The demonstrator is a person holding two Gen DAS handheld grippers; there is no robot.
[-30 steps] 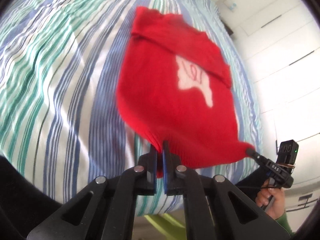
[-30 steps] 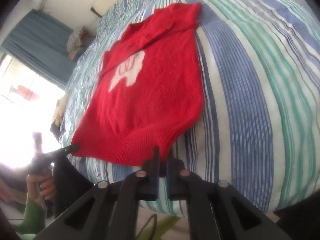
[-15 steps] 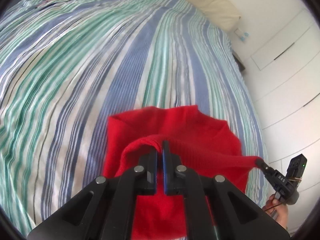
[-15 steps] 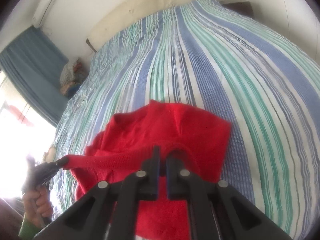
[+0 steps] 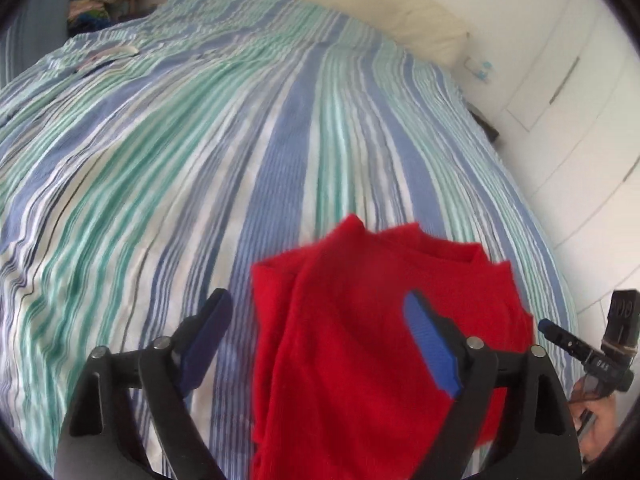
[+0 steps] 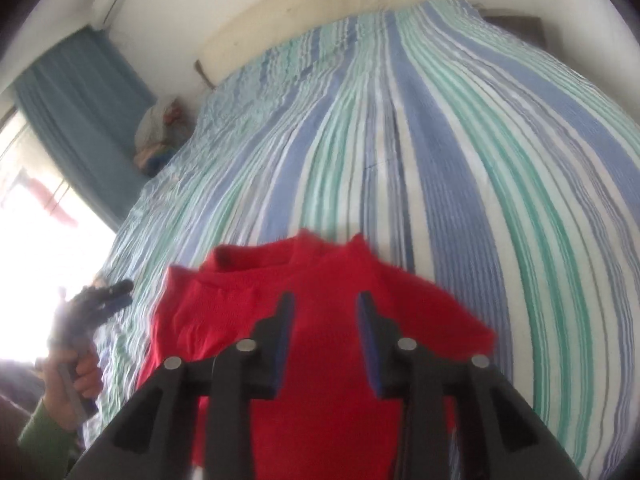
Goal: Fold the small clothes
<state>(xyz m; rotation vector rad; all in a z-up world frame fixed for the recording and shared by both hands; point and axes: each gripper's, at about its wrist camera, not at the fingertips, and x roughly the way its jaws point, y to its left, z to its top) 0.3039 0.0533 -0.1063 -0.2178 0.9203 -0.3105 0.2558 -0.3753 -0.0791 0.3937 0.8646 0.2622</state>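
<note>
A small red sweater [image 5: 360, 320] lies folded over on itself on the striped bed [image 5: 200, 140], near its front edge. It also shows in the right wrist view [image 6: 320, 292]. My left gripper [image 5: 316, 312] is open and empty, its jaws spread wide above the sweater's left part. My right gripper [image 6: 326, 316] is open and empty, just above the sweater's right part. The right gripper also shows at the right edge of the left wrist view [image 5: 560, 338]. The left gripper shows at the left of the right wrist view [image 6: 108, 294].
A cream headboard cushion [image 5: 360, 12] runs along the far end of the bed. A pile of clothes [image 5: 108, 0] sits at the far left corner. White cupboards [image 5: 580, 120] stand to the right, a blue curtain [image 6: 80, 112] and bright window to the left.
Both grippers carried the sweater's hem forward over the top, folding it in half, then opened and let it go. The sweater now lies doubled.
</note>
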